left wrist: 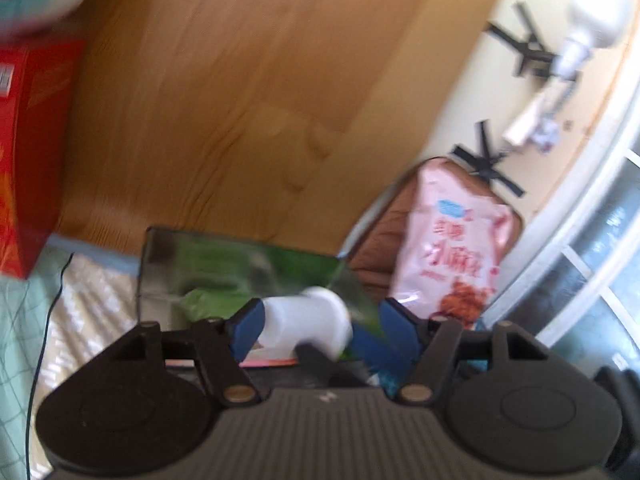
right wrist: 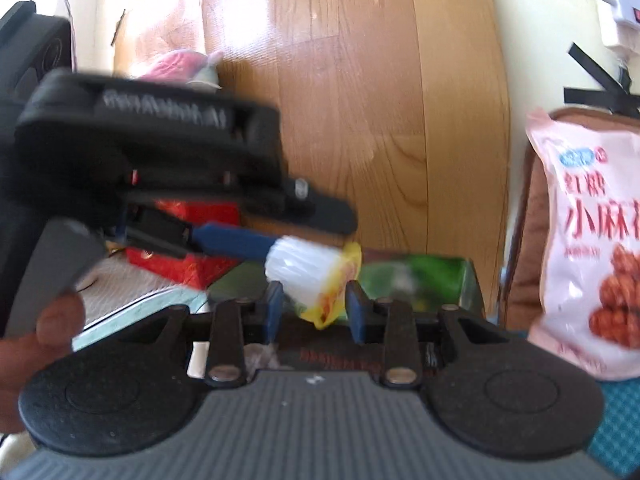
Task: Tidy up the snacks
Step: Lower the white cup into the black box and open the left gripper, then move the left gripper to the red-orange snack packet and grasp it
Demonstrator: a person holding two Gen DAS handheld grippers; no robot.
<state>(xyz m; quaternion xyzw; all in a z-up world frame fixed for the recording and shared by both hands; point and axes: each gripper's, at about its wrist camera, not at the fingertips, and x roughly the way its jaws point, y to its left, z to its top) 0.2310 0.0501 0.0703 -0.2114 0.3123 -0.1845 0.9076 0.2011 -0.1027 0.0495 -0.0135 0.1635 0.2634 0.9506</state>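
A white ribbed plastic cup with a yellow foil lid [right wrist: 308, 276] lies sideways between both grippers. In the left wrist view the cup [left wrist: 310, 322] sits between the blue fingers of my left gripper [left wrist: 320, 320], which stand wide, and the frame does not show whether they press on it. In the right wrist view my right gripper [right wrist: 314, 310] is open with the cup's lid end between its fingers. The left gripper's body [right wrist: 152, 152] fills the left of that view. A green snack bag [left wrist: 224, 268] stands behind the cup. A pink snack bag [left wrist: 452, 248] leans at the right.
A red box [left wrist: 28, 152] stands at the left. A wooden headboard [left wrist: 260, 80] rises behind. The pink bag [right wrist: 592, 240] rests against a brown cushion [left wrist: 380, 248]. A black cable [left wrist: 48, 320] runs over the checked bedding. A window [left wrist: 600, 264] is at the right.
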